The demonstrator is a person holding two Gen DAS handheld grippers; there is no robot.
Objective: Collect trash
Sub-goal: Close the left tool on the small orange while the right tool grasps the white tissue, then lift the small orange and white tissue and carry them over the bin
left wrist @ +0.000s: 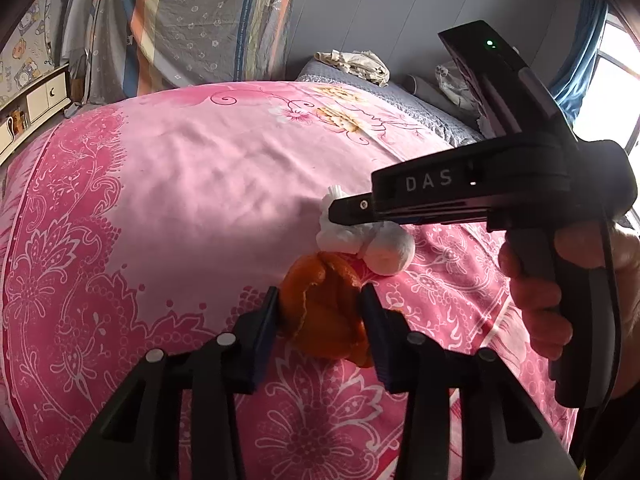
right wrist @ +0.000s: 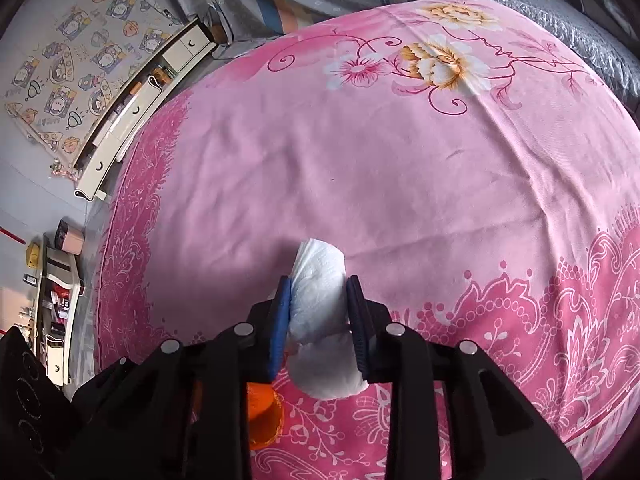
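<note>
The left hand-held gripper is narrowed onto an orange peel, its blue pads pressing both sides. Just beyond it, the right hand-held gripper is squeezed around a crumpled white tissue. Both pieces of trash lie touching each other on the pink flowered bedspread, the peel just left of the right one's jaws

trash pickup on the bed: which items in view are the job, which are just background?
Job:
- orange peel, in left gripper
- crumpled tissue, in right gripper

Background:
- pink floral bedspread
- grey quilt
- white cabinet
- hanging sheets
</note>
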